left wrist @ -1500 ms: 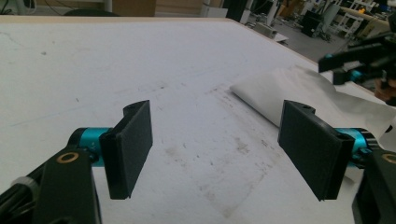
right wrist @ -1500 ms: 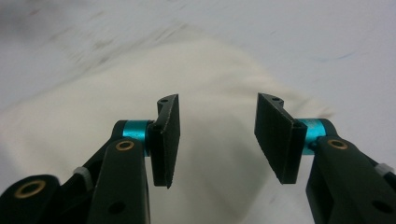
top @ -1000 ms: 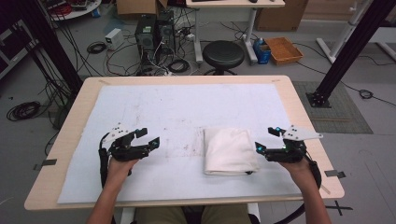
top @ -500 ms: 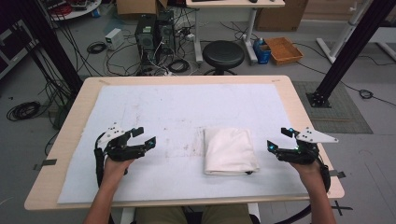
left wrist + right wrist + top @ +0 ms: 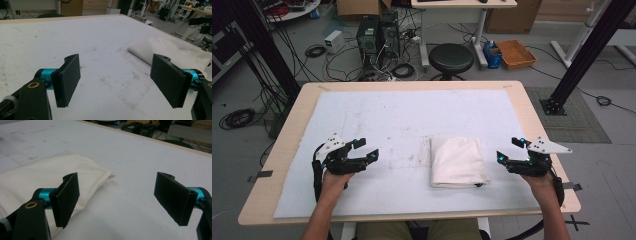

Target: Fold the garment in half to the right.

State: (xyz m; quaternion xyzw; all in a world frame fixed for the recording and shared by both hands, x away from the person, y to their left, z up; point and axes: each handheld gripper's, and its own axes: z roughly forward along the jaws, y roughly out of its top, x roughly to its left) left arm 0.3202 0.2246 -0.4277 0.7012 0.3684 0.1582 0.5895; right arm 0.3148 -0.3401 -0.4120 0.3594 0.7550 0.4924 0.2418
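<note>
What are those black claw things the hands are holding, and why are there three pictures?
Those are grippers: tools with two flat black jaws that pinch, a bit like big tweezers. A person holds one in each hand. The high view looks down from above the table. There you see the left gripper and the right gripper. The other two pictures come from small cameras riding on each gripper, looking out between its own jaws. On the white mat lies a folded white cloth, between the two grippers. Both grippers have their jaws wide apart and hold nothing. The cloth lies by itself, and neither gripper touches it.
</note>
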